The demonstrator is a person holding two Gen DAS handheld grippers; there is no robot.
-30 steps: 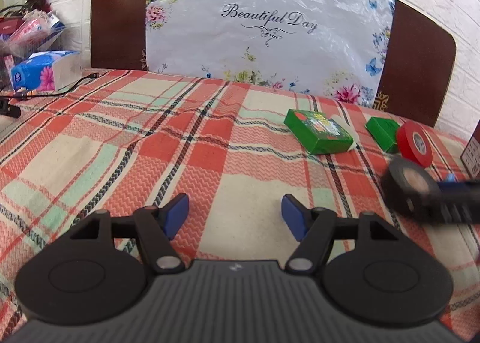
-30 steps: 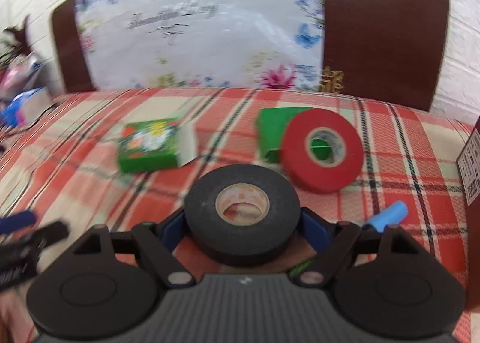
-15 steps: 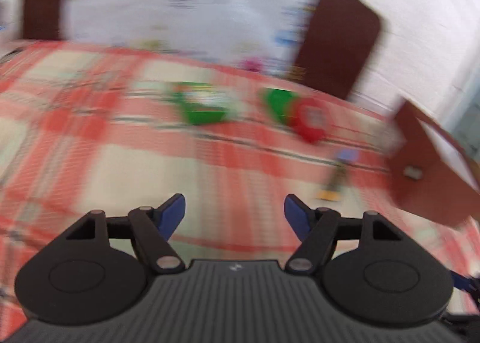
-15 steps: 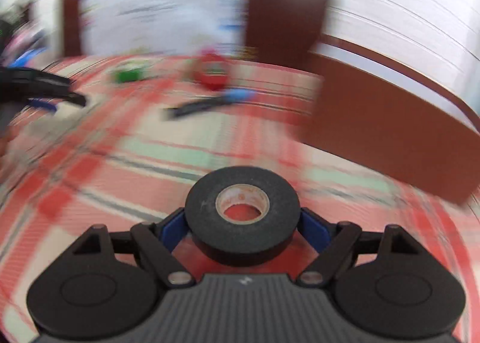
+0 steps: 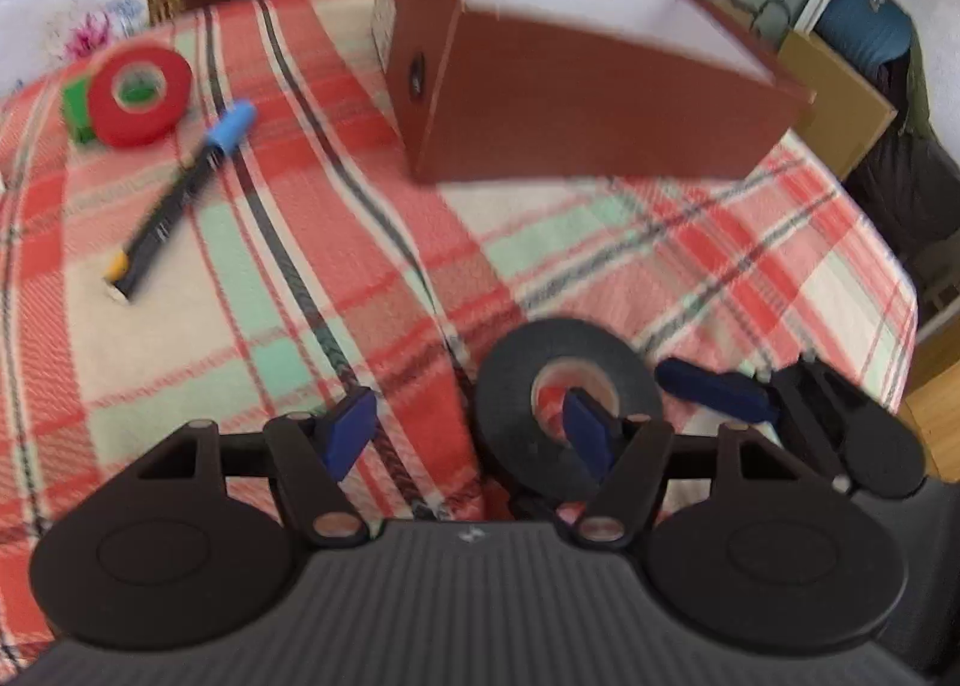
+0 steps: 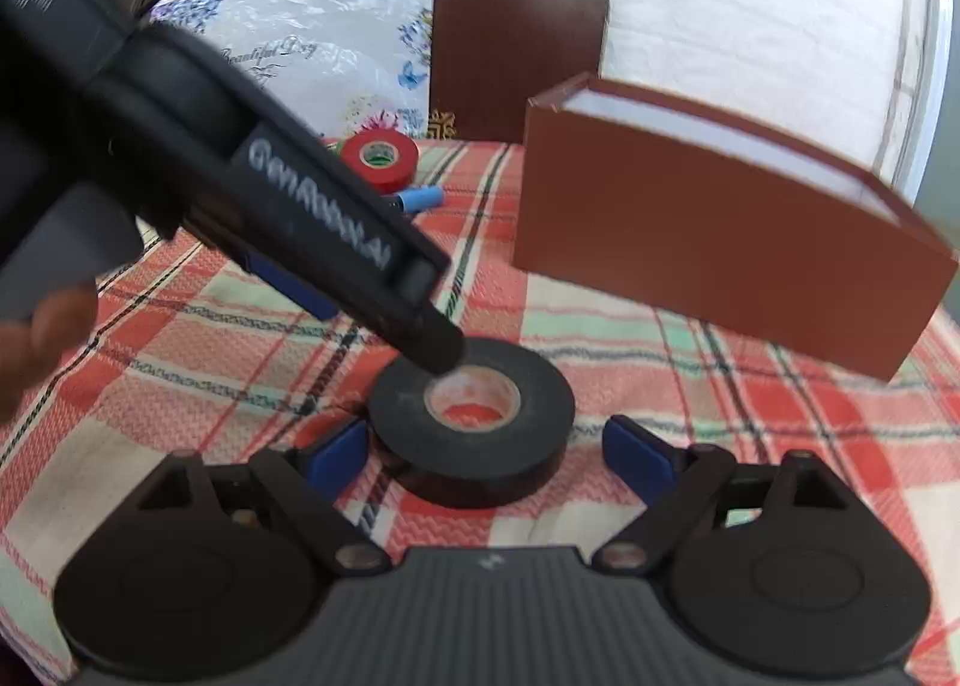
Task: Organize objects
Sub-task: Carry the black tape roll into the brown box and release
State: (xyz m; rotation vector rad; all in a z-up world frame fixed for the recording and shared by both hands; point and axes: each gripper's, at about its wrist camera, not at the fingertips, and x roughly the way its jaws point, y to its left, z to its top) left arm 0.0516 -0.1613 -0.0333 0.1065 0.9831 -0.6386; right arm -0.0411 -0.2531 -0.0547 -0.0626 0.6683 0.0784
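A black tape roll (image 6: 474, 428) lies flat on the plaid tablecloth (image 6: 690, 386). My right gripper (image 6: 486, 455) is open, its blue pads either side of the roll and apart from it. My left gripper (image 5: 468, 431) is open; its right fingertip (image 5: 585, 434) sits over the roll's core hole (image 5: 573, 392) and reaches in from the upper left in the right wrist view (image 6: 432, 341). A brown open box (image 5: 576, 80) stands just beyond the roll.
A red tape roll (image 5: 139, 93) leans on a green box (image 5: 75, 107) at the far left. A black marker with a blue cap (image 5: 180, 194) lies next to them. A cardboard box (image 5: 840, 98) and the table's edge are at the right.
Both grippers swung right toward the brown box. My right gripper set the black roll on the cloth and opened. My left gripper came over the roll.
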